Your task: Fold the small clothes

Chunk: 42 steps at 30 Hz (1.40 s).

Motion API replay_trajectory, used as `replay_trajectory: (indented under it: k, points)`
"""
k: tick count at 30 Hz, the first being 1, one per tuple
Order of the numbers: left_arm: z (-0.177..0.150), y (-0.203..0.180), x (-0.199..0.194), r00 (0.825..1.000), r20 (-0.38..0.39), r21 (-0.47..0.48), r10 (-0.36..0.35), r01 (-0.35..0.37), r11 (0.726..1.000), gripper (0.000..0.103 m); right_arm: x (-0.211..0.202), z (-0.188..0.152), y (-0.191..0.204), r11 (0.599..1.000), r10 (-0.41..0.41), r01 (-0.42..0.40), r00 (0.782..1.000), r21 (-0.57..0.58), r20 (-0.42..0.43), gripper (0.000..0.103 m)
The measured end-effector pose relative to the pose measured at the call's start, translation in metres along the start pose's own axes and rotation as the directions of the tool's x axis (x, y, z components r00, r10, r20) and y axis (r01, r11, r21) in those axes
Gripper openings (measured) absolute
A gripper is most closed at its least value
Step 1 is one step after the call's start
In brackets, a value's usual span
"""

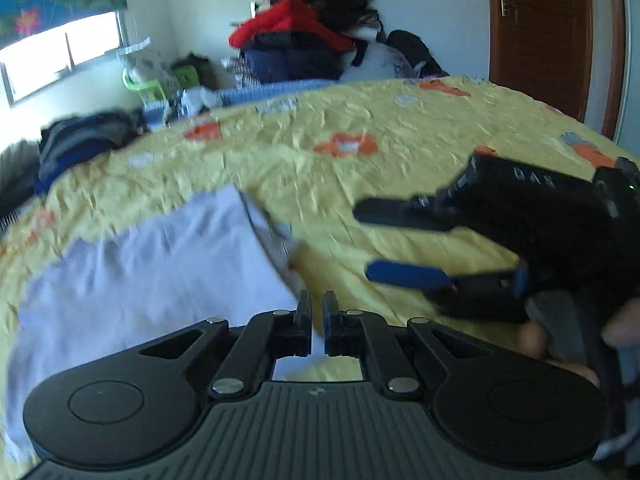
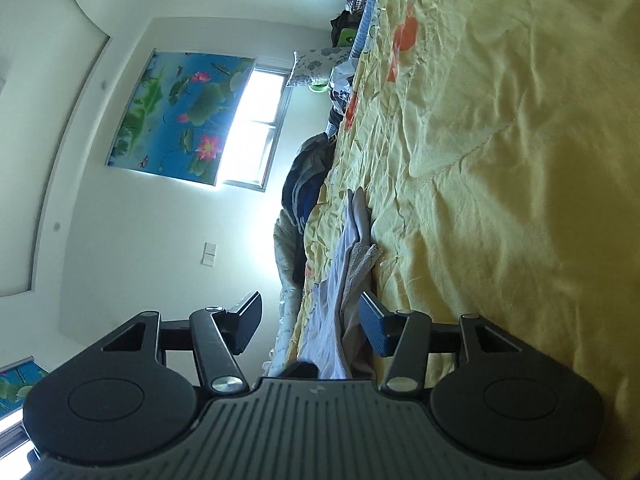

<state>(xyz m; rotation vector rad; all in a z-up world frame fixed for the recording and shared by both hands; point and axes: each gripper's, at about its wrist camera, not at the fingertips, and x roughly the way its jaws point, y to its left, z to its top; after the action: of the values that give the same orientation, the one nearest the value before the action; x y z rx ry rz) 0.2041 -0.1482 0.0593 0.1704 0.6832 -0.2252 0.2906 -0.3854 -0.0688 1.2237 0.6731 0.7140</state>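
Our left gripper sits nearest, fingers almost pressed together at the near right edge of the pale lilac cloth on the yellow bedspread. We hold the right gripper spread wide, turned sideways, just right of it. Its long side runs far-left.

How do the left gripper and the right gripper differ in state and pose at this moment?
The left gripper has its jaws nearly shut on an edge of the pale garment; the right gripper is wide open and holds nothing. The left sits level, while the right is rolled sideways. Both hover over the yellow bedspread, close to the garment.
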Motion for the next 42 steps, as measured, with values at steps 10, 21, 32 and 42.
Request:
replay_trajectory:
  k: [10, 21, 32, 42]
  points:
    - [-0.092, 0.203, -0.065, 0.981, -0.079, -0.914, 0.175, -0.141, 0.380, 0.078, 0.009, -0.001, 0.001, 1.000, -0.007, 0.006, 1.000, -0.017, -0.016, 0.058]
    - [-0.118, 0.242, -0.041, 0.977, -0.054, -0.976, 0.206, -0.095, 0.197, 0.060, 0.016, -0.002, 0.004, 0.999, -0.030, 0.029, 0.999, -0.030, -0.018, 0.055]
    - [-0.047, 0.205, -0.027, 0.909, -0.077, -0.734, 0.409, -0.329, 0.594, 0.009, 0.017, -0.003, 0.001, 1.000, -0.021, 0.020, 1.000, -0.016, -0.014, 0.054]
    - [0.013, 0.059, 0.016, 0.995, 0.097, -0.202, 0.020, 0.000, 0.979, 0.009, 0.010, -0.005, -0.004, 1.000, -0.014, 0.014, 1.000, -0.002, -0.009, 0.053]
